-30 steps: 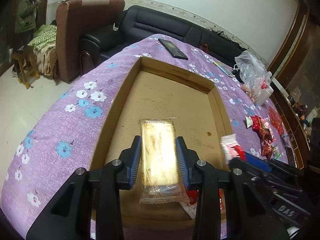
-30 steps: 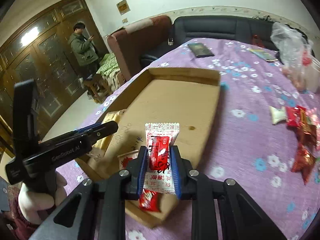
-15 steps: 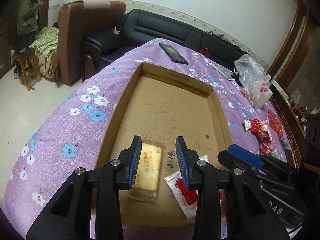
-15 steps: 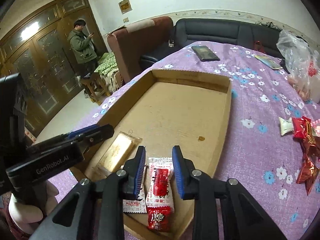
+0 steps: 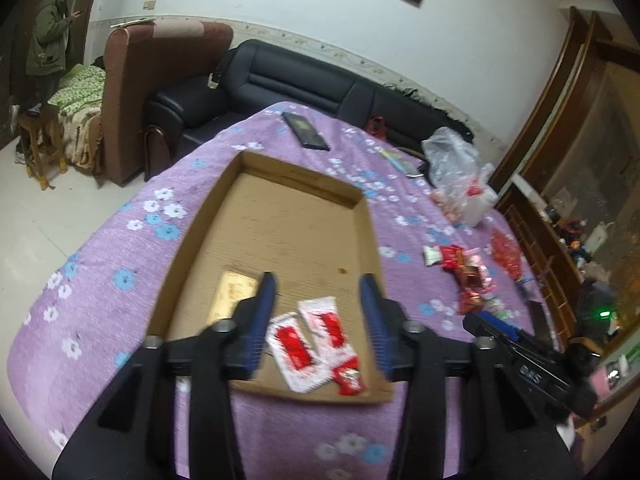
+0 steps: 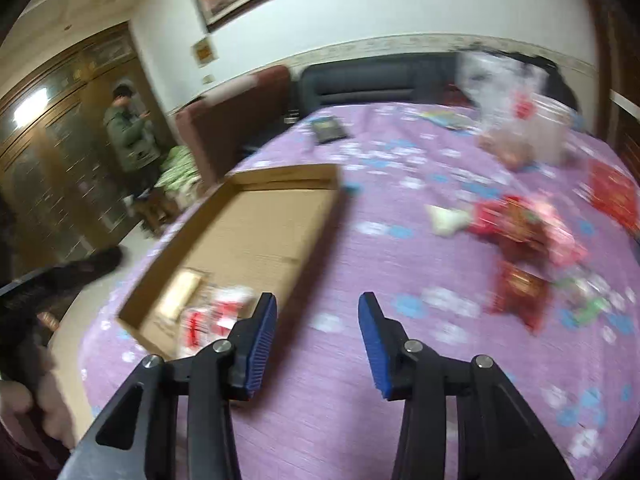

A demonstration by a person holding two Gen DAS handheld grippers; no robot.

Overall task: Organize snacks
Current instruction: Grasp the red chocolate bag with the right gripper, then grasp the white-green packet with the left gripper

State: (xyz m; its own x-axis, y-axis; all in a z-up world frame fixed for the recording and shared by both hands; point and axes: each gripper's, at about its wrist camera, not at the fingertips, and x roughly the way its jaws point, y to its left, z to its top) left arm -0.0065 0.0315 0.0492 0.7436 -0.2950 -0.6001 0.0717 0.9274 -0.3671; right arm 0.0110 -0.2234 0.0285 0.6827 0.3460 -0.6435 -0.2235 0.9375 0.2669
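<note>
1. The left gripper (image 5: 318,312) hangs over the near end of the cardboard tray (image 5: 370,236), its 2 fingers spread wide and holding nothing.
2. The right gripper (image 6: 316,328) hovers over the purple tablecloth (image 6: 360,400) just right of the tray, fingers likewise wide apart and empty.
3. In the tray's near end lie 2 red-and-white snack packets (image 5: 310,344) side by side, long axes running near to far, tilted slightly left, plus 1 small red packet (image 5: 350,378) at the near right corner.
4. 1 golden cake bar (image 5: 234,294) lies lengthwise by the tray's left wall.
5. Right of the tray, well apart, sits a loose pile of red snacks (image 5: 468,280); their count is unclear.
</note>
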